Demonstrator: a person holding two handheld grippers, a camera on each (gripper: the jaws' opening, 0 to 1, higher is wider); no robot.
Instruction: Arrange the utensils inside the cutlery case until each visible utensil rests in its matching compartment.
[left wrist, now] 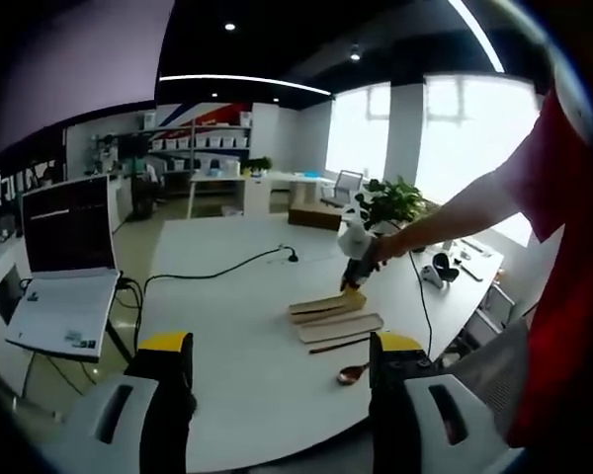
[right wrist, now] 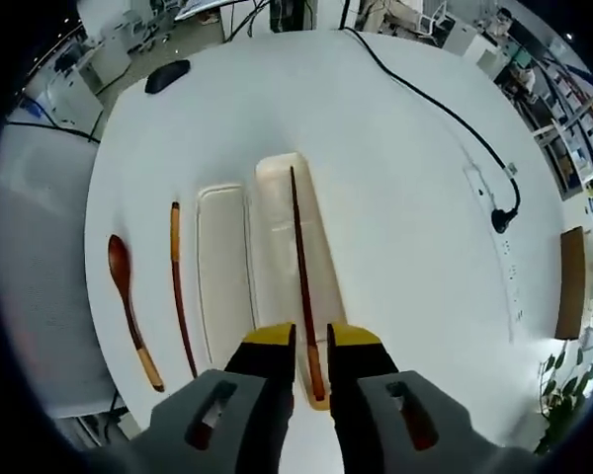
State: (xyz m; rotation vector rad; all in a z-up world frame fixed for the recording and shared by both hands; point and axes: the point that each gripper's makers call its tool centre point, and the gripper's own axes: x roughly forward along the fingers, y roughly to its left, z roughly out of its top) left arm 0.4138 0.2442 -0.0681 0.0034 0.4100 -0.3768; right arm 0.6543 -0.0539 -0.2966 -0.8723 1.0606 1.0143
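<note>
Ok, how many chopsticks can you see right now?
2. One dark brown wooden chopstick lies along the cream case base, between the right gripper fingers; another lies on the white table left of the lid.

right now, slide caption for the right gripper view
Right gripper lowers a chopstick into the cutlery case; second chopstick and spoon wait alongside.

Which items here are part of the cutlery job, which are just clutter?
Job: cutlery case base, lid, chopstick lying in the base, second chopstick, spoon, right gripper.
Clutter: mouse, power cable, laptop, plant.
</note>
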